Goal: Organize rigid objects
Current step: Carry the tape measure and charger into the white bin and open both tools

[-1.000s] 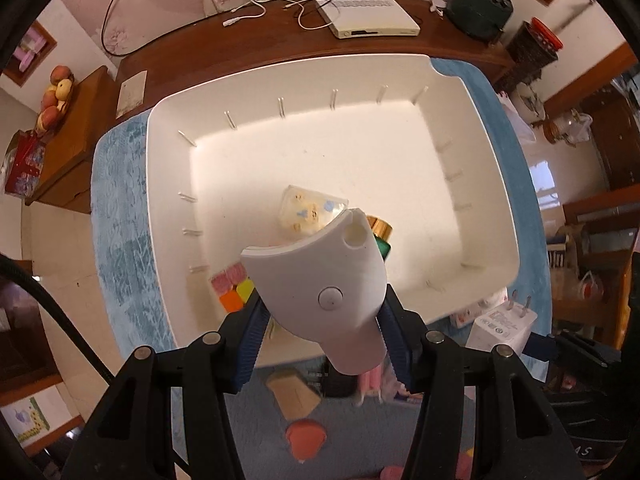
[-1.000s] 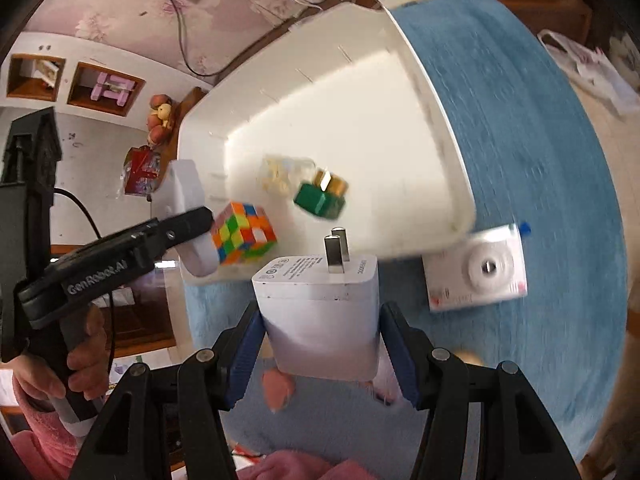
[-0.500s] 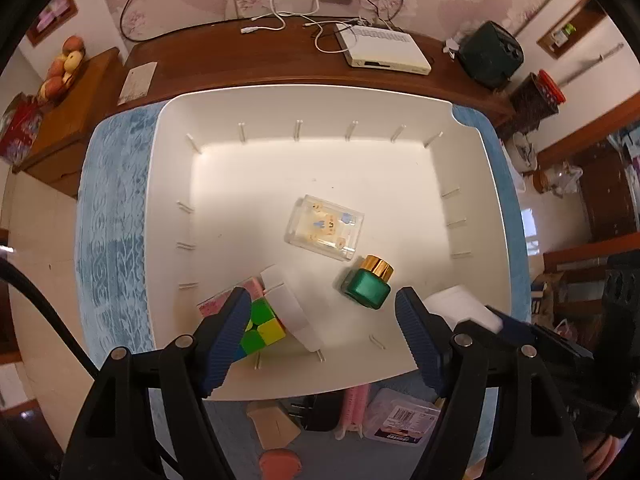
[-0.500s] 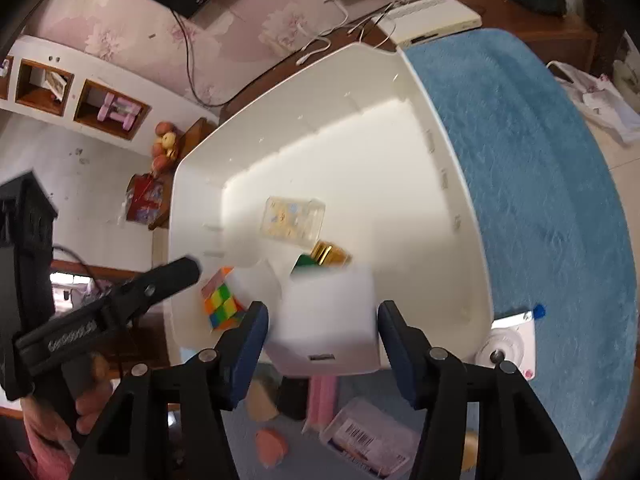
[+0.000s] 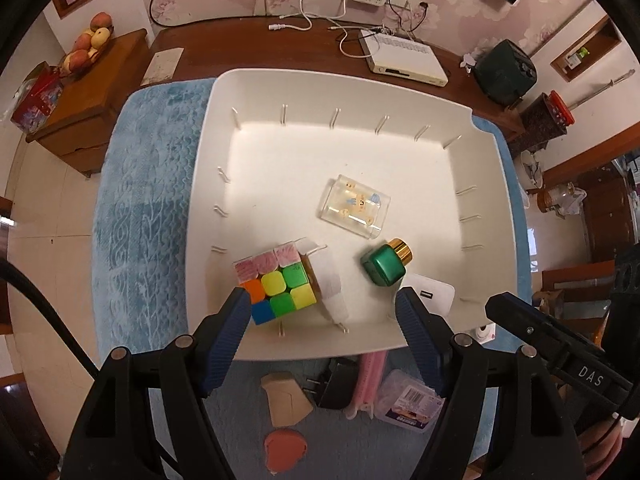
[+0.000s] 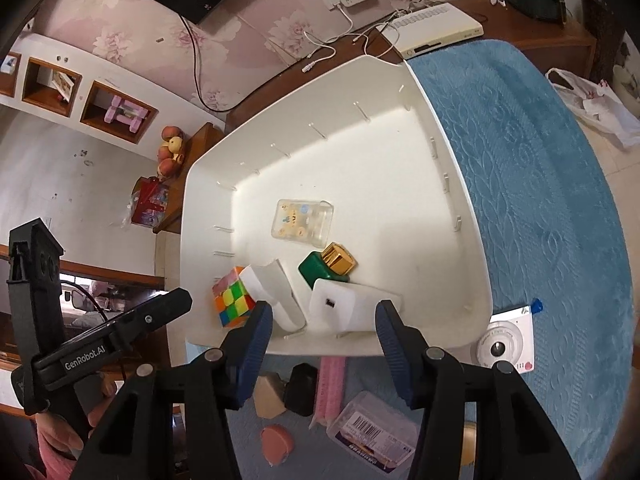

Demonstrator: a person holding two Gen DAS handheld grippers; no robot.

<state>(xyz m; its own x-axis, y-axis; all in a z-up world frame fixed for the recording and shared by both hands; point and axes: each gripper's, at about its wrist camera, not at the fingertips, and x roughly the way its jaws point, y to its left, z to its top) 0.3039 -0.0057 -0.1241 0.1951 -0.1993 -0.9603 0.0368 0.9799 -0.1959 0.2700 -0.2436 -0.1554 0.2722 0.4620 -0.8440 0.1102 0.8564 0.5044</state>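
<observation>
Both grippers, left (image 5: 322, 306) and right (image 6: 324, 322), gape empty above bin (image 5: 486, 168). Charger (image 6: 348, 306) lies inside near front wall: stiff, light, smooth (slippery); pinch flat sides.

Inside the white bin (image 5: 404, 344), the far half, up toward 12 o'clock, is bare floor where your jaws can go down. The near wall at 6 o'clock is crowded: the color cube (image 5: 276, 284), the white curved piece (image 5: 330, 280) touching it, the green bottle (image 5: 385, 266) and the white charger (image 6: 348, 308) sit close together. The clear case (image 5: 354, 206) lies in the middle. On the blue mat (image 6: 540, 160), small things (image 5: 352, 392) crowd just below the bin's near rim. The mat at 3 o'clock in your right view is open, except for the white camera (image 6: 506, 346).
</observation>
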